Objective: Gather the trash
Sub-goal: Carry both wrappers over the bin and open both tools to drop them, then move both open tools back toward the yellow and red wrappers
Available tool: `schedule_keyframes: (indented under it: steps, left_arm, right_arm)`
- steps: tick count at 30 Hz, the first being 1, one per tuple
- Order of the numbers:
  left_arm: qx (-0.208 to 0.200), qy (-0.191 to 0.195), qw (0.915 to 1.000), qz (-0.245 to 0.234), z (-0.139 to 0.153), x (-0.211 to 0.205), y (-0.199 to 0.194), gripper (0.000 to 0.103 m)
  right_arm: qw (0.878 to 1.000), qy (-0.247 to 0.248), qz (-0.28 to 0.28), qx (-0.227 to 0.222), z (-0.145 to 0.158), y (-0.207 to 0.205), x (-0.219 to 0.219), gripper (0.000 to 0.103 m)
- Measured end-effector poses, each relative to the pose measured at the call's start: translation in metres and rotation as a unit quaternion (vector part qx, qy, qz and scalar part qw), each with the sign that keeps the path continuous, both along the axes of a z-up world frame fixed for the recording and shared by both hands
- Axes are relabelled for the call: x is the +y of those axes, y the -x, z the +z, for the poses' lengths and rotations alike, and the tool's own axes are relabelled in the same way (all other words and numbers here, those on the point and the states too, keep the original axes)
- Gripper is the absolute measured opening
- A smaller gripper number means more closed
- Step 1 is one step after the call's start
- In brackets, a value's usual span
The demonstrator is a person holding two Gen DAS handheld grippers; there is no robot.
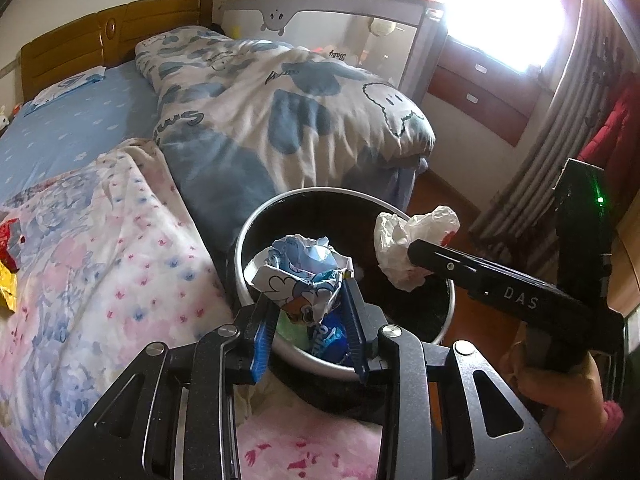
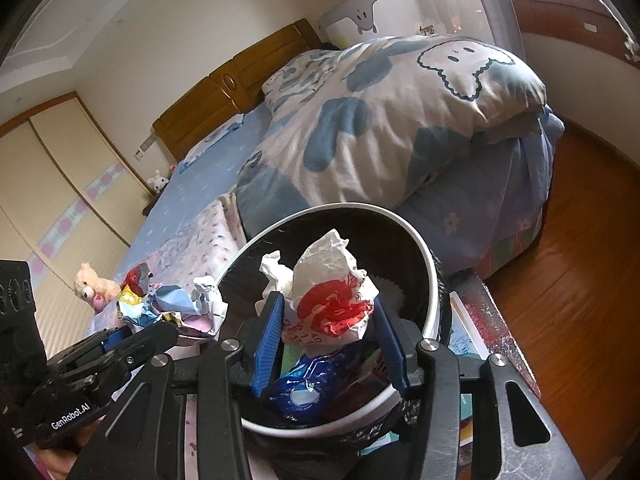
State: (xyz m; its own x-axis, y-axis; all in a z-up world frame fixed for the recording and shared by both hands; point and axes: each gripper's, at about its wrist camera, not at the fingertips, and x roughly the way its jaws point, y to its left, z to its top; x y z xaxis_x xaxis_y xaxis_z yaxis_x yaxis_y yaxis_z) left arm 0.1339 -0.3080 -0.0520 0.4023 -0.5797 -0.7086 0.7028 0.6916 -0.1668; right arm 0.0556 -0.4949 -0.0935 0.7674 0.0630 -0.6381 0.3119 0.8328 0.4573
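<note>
Right now, through the left wrist camera, I am holding a crumpled blue cartoon wrapper (image 1: 304, 276) clenched between the jaws of my left gripper (image 1: 306, 312), and it is hanging just over the near rim of the trash bin (image 1: 444, 320). Inside the bin a blue snack packet (image 1: 332, 340) is already lying at the bottom. My right gripper (image 1: 414, 258) is reaching in from the far side of the bin, carrying a white crumpled bag (image 1: 404, 240) above the bin's opening. Two more scraps, a red and yellow wrapper (image 1: 8, 256), are waiting on the floral blanket (image 1: 120, 248) well away from the bin.

Through the right wrist camera, I am gripping the white bag with the red print (image 2: 332, 304) between the jaws of my right gripper (image 2: 326, 332), and it is sitting directly above the bin's black interior (image 2: 392, 248). My left gripper (image 2: 132, 340) is showing beside the bin's rim with its wrapper (image 2: 180, 300) bunched outside the rim on that side.

To do this drop well, I judge I should be bringing the left load further over the opening before letting go, since from this side it appears to be over the rim rather than the middle. The right load looks well centred, so I could be releasing it first, opening wide so the crinkled plastic is not clinging to a pad.
</note>
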Motion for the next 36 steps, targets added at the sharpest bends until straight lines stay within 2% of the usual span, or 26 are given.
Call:
schedule_keyframes:
  steps: [7,9,11,13,14,23,25,36]
  left_arm:
    - [0.003,-0.006,1.0000,0.000,-0.004,-0.005,-0.005,0.032]
    - [0.005,-0.008,1.0000,0.000,-0.005,-0.006,-0.005,0.037]
    - [0.007,-0.011,0.9999,0.001,-0.007,-0.006,-0.006,0.053]
    - [0.007,-0.009,0.9999,0.006,-0.007,-0.003,-0.005,0.065]
    - [0.007,-0.008,0.9999,0.007,-0.007,-0.002,-0.005,0.068]
    - [0.019,-0.003,0.9991,0.038,-0.012,0.032,-0.006,0.070]
    - [0.021,-0.002,0.9985,0.050,-0.014,0.043,-0.006,0.070]
    - [0.036,0.009,0.9912,0.127,-0.022,0.116,-0.017,0.070]
  right_arm:
    - [1.000,0.002,0.001,0.002,0.000,-0.004,-0.002,0.048]
    - [1.000,0.001,0.001,0.003,0.000,-0.005,-0.002,0.049]
    - [1.000,0.000,-0.002,0.006,-0.001,-0.006,-0.004,0.054]
    - [1.000,-0.002,-0.007,0.008,-0.001,-0.007,-0.006,0.069]
    - [1.000,-0.003,-0.009,0.008,-0.001,-0.006,-0.007,0.071]
    - [1.000,0.000,-0.009,-0.004,0.010,-0.003,0.002,0.073]
    - [1.000,0.001,-0.005,-0.008,0.012,-0.005,0.008,0.077]
    - [0.999,-0.001,0.049,-0.019,0.019,-0.019,0.066,0.082]
